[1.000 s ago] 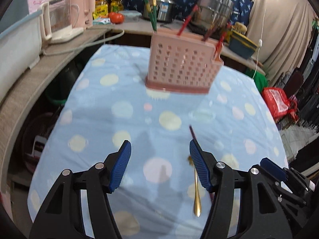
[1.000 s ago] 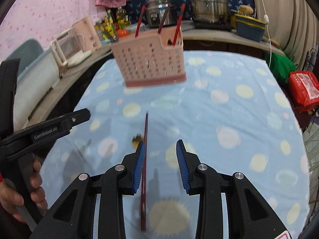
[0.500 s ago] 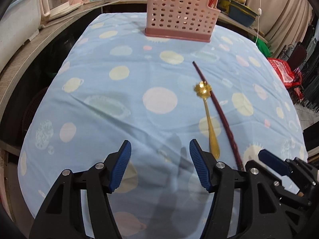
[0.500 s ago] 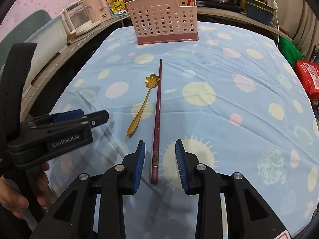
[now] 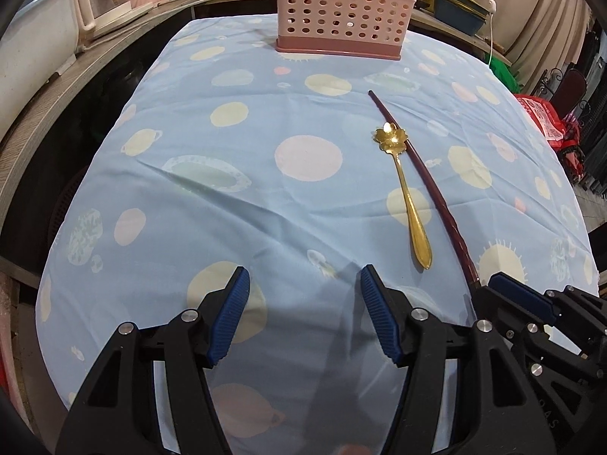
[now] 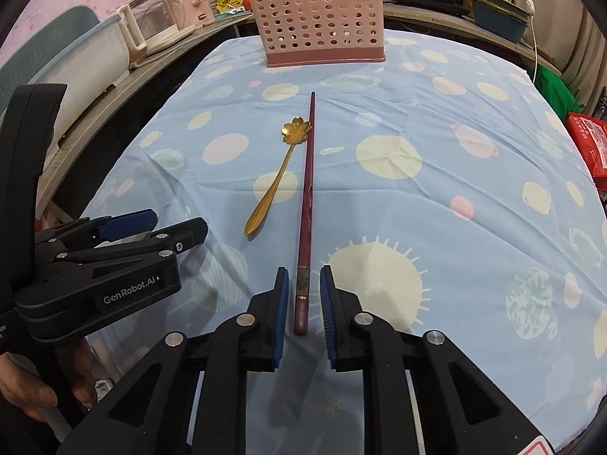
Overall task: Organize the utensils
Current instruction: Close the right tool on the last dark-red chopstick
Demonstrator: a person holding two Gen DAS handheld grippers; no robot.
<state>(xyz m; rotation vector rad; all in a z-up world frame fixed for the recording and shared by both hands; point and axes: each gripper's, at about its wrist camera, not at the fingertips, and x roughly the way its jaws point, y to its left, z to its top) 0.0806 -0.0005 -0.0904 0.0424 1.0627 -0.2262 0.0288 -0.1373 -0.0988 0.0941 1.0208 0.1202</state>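
- My right tool [image 6: 302, 299] sits low in the frame, fingers parted a little and straddling the near end of the dark red chopstick [image 6: 305, 204] (I can't tell whether the pads touch it).
- My left tool [image 5: 305, 313] hangs spread wide over the table [image 5: 227, 204], gripping nothing.
- The gold spoon [image 6: 274, 183] lies mid-frame just left of the chopstick.
- The pink utensil basket [image 6: 318, 22] stands at top centre.

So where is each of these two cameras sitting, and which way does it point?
Left wrist: rides the left claw, facing across the table to the pink basket; its open fingers show.
Right wrist: rides the right claw, straddling the dark chopstick; a hand shows.
Shared: chopstick, gold spoon, basket.
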